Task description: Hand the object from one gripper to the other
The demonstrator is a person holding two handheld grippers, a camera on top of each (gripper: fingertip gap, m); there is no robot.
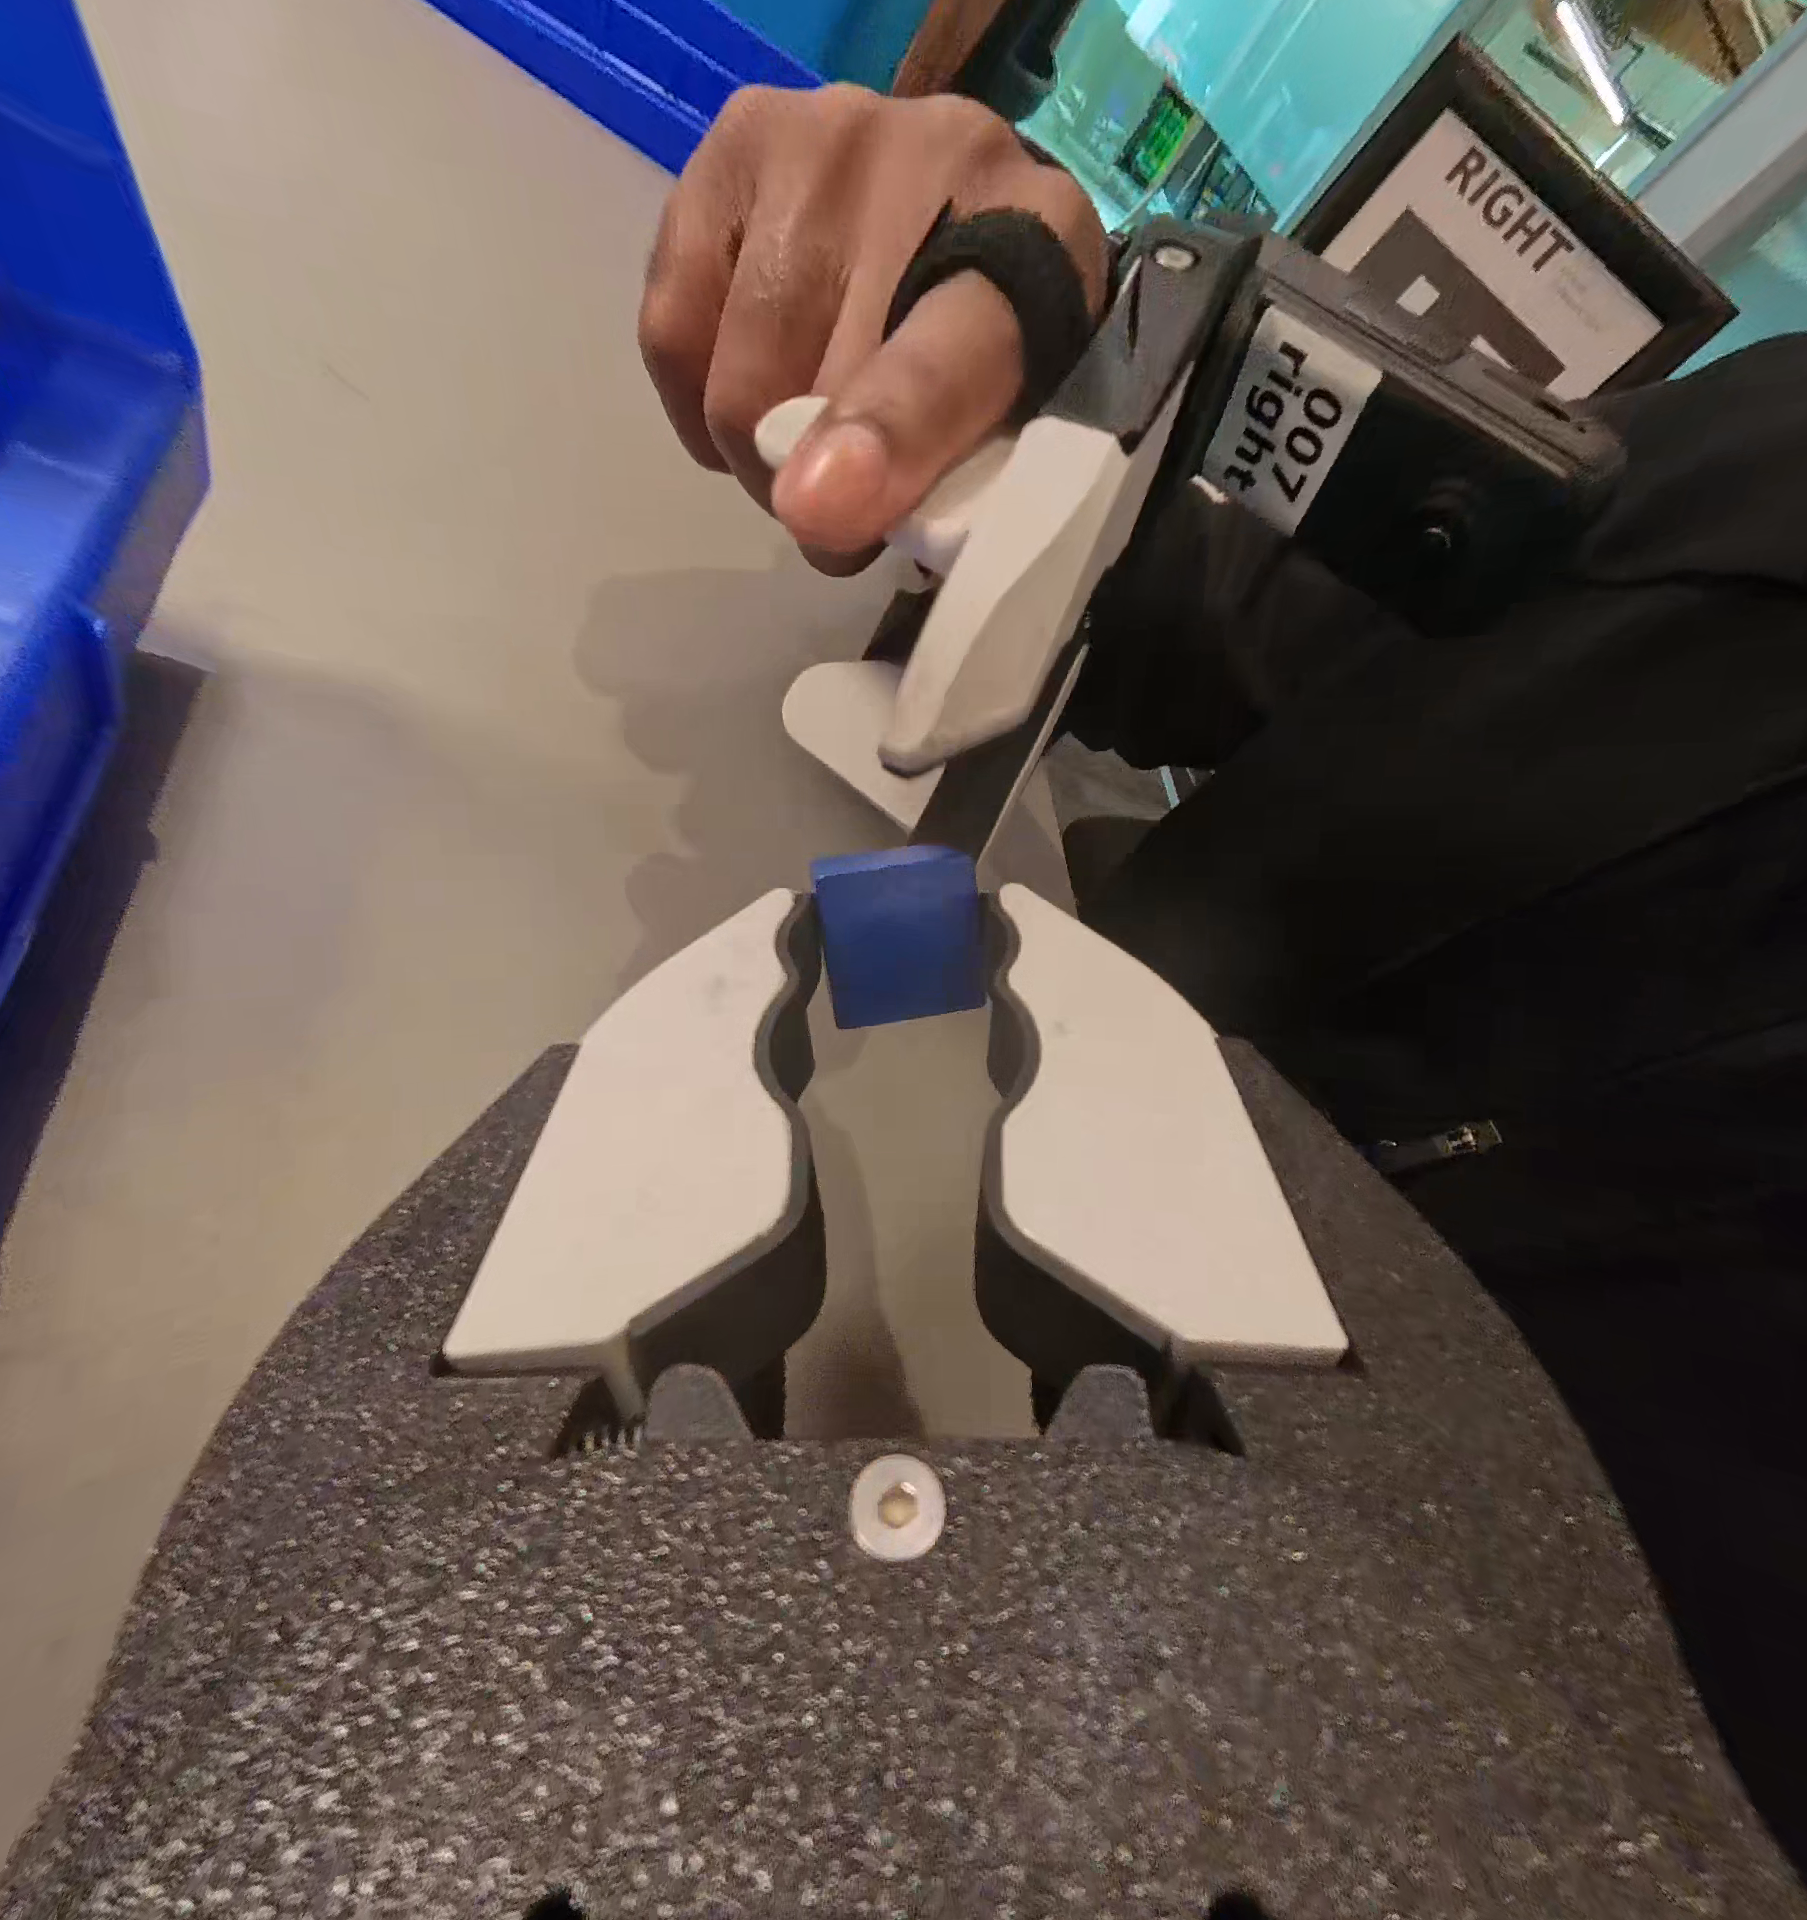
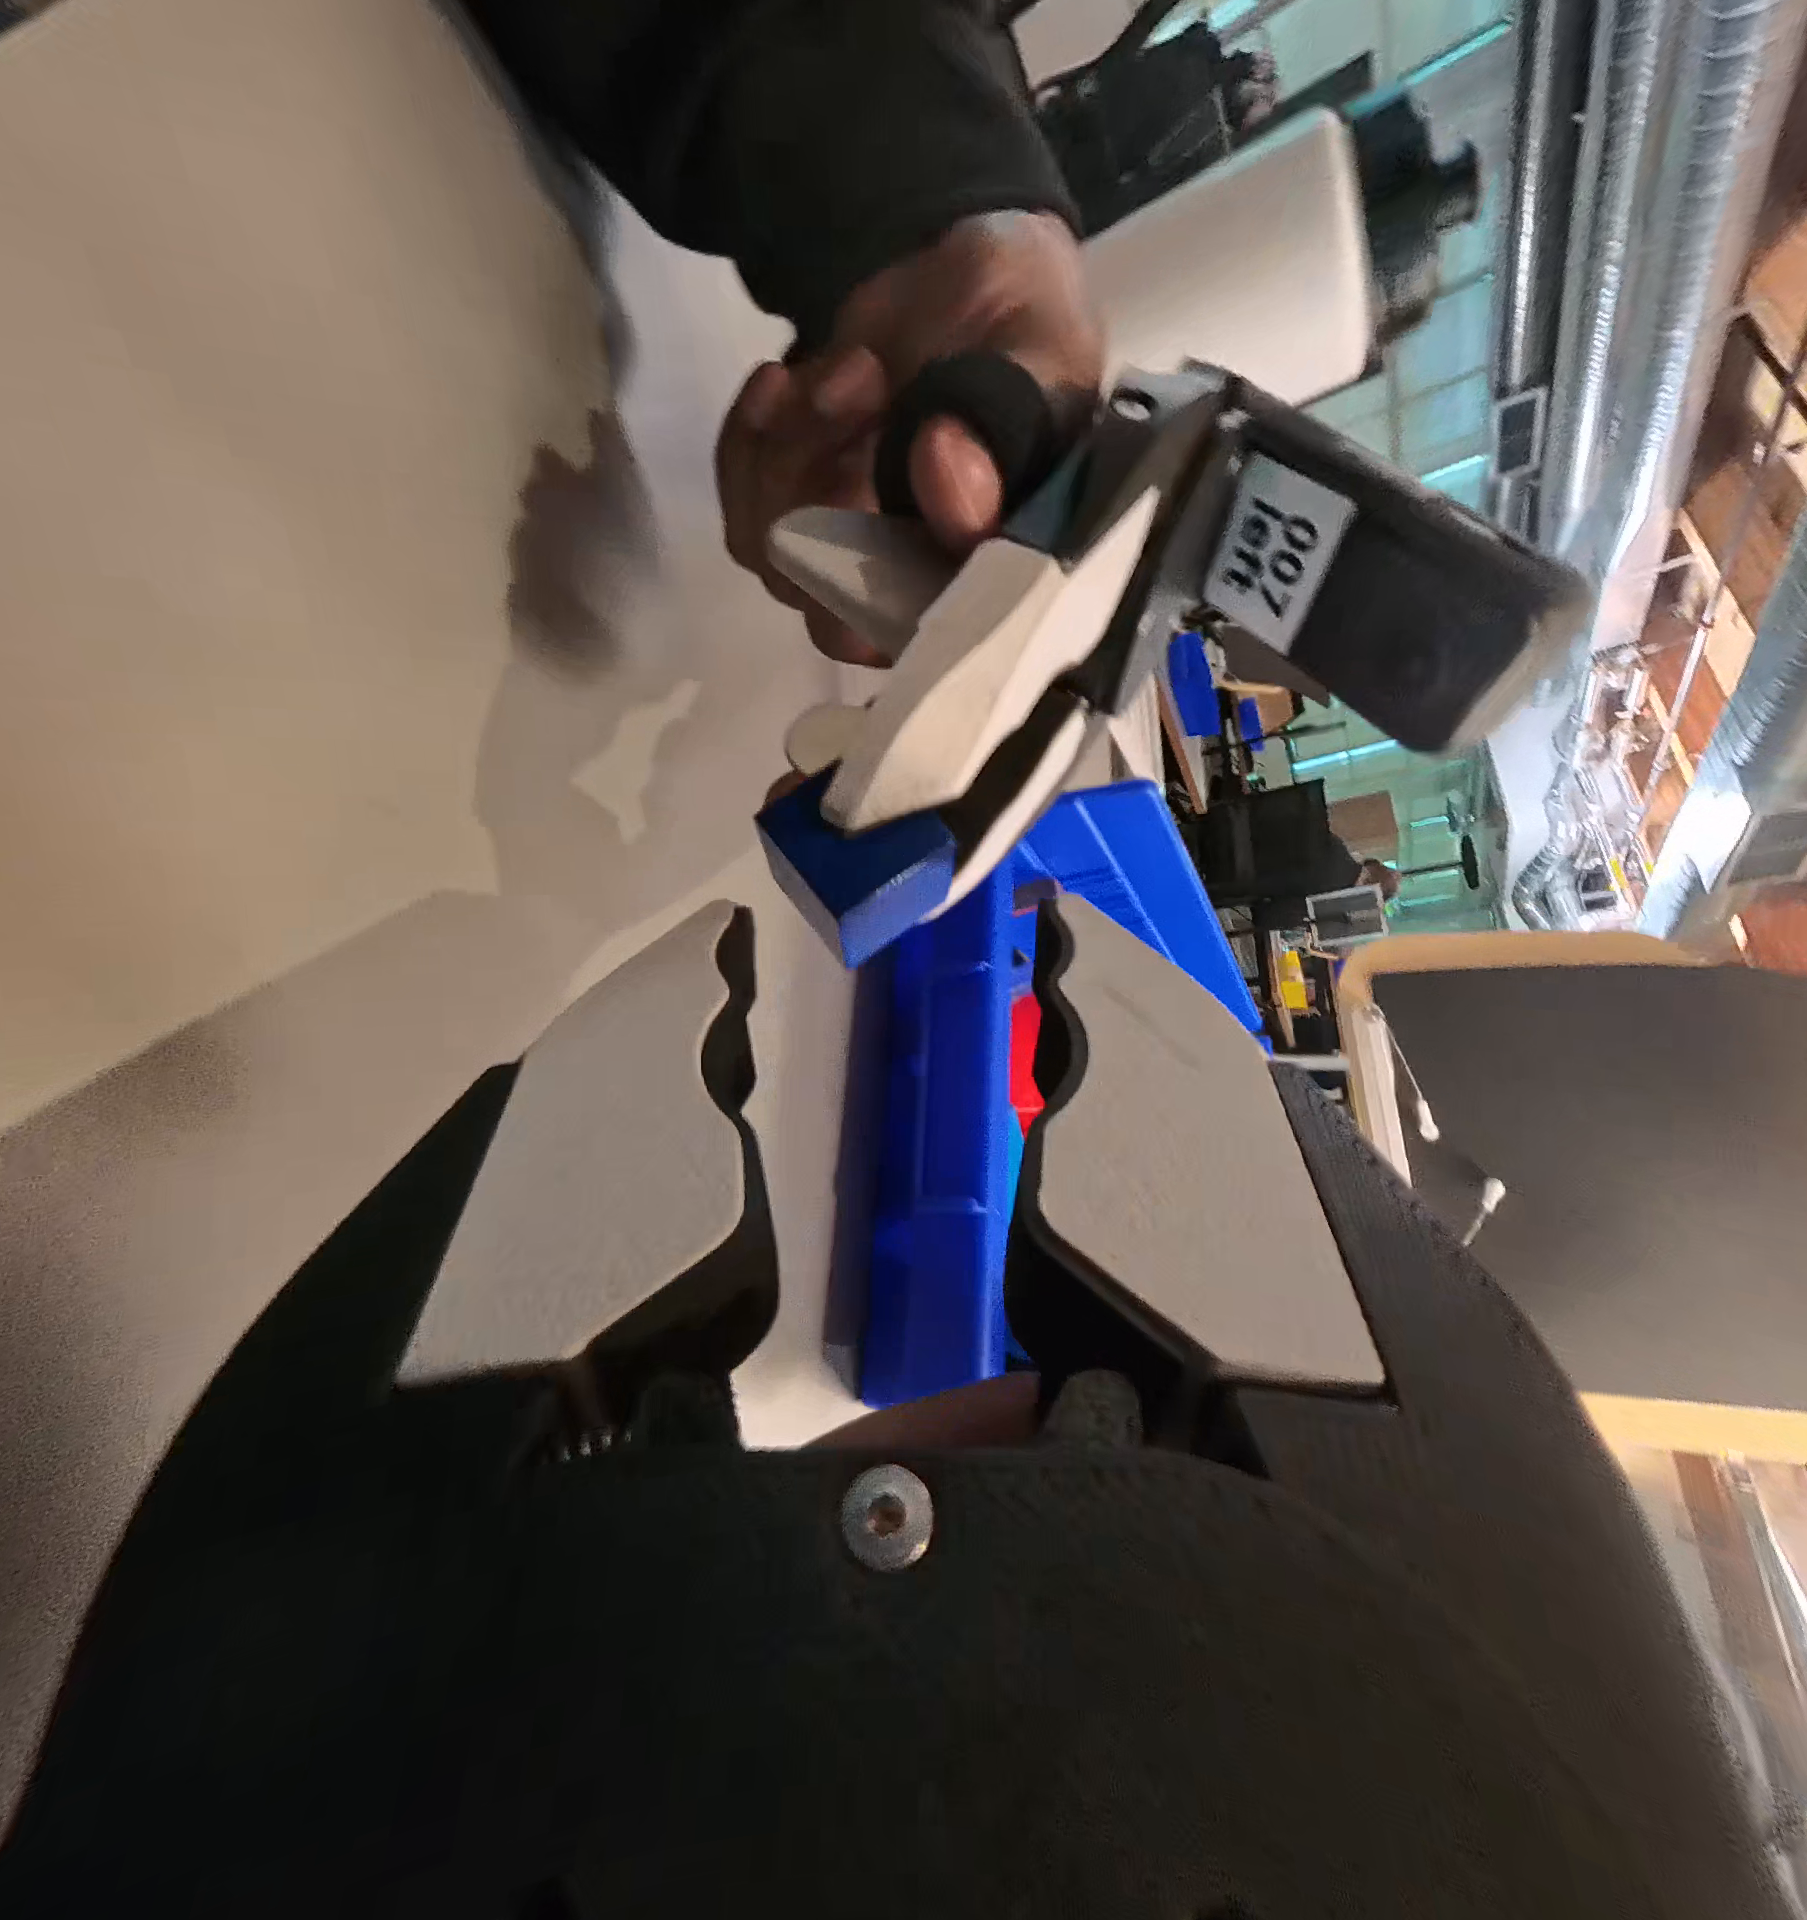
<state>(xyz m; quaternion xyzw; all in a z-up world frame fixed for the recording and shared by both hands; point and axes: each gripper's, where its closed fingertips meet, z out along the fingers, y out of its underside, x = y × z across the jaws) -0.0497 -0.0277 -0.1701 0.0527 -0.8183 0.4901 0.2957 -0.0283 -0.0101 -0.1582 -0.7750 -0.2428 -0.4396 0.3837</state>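
Observation:
A small blue block (image 1: 899, 940) is clamped between the tips of my left gripper (image 1: 899, 904), held above the white table (image 1: 390, 582). My right gripper (image 1: 920, 790), held by a hand, hovers just beyond and above the block, its fingers pointing down at it and not touching. In the right wrist view my right gripper (image 2: 894, 925) is open and empty. The left gripper (image 2: 878, 831) holds the block (image 2: 863, 888) just ahead of the open fingertips. The block is outside the right jaws.
A large blue bin (image 1: 47, 623) stands at the left on the table, and another blue bin edge (image 1: 650, 73) shows at the back. In the right wrist view a blue bin (image 2: 930, 1164) with a red item (image 2: 1026, 1039) lies beyond the fingers. A person's dark sleeve (image 1: 1501, 883) fills the right. The grippers are tip to tip, or close to it.

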